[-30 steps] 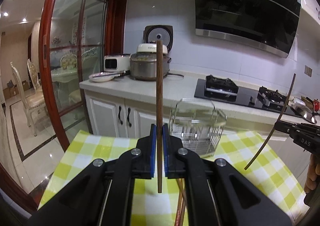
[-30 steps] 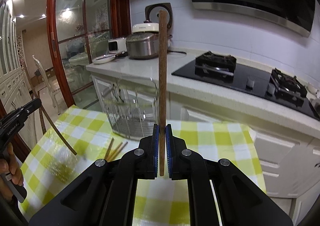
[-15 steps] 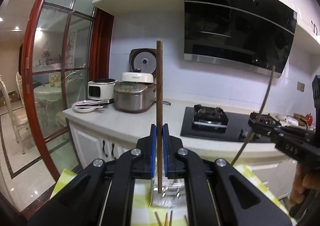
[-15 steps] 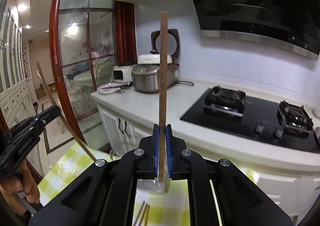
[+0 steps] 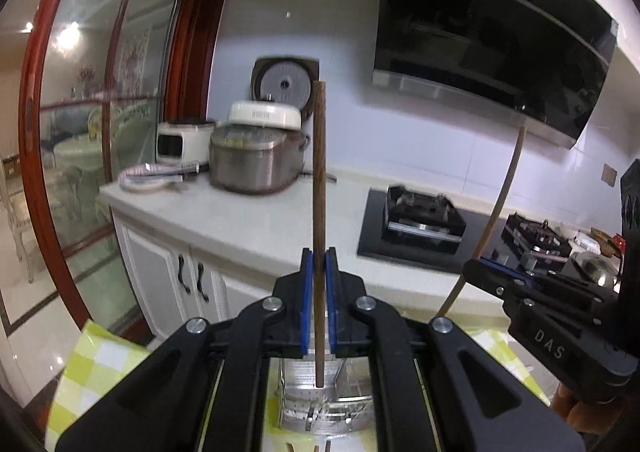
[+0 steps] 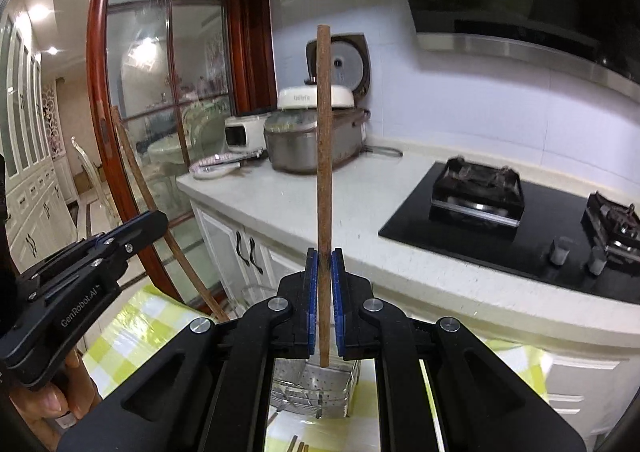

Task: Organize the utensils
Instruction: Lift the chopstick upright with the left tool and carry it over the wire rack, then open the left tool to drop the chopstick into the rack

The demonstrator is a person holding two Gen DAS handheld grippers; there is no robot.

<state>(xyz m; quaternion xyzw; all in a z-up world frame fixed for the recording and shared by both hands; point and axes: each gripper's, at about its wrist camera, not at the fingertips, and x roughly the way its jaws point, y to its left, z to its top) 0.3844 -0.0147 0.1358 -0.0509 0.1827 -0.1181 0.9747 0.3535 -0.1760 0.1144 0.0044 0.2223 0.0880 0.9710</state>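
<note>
Wooden chopsticks are in play, one to each hand: the left gripper (image 5: 316, 302) has its blue pads clamped on an upright brown chopstick (image 5: 319, 187), and the right gripper (image 6: 325, 300) is closed the same way on a second chopstick (image 6: 323, 155), each stick standing nearly vertical with most of its length above the jaws. Below both, seen through the gap between the gripper arms, sits the perforated metal utensil basket (image 5: 320, 408) on the yellow-checked tablecloth (image 5: 100, 368), and the lower tips of the sticks hang just above its mouth. A few more chopsticks (image 6: 298, 444) appear to lie on the cloth in front of the basket, though only their ends show at the frame's bottom edge, so their number is unclear. The likely step is lowering the two sticks into the basket. Risks from here: with so little stick below the pads, a tip could catch the basket's rim and pivot in the grip; the two grippers are close together, so they could knock each other over the narrow opening; and a light wire basket may tip or slide if a stick pushes its wall sideways.
</note>
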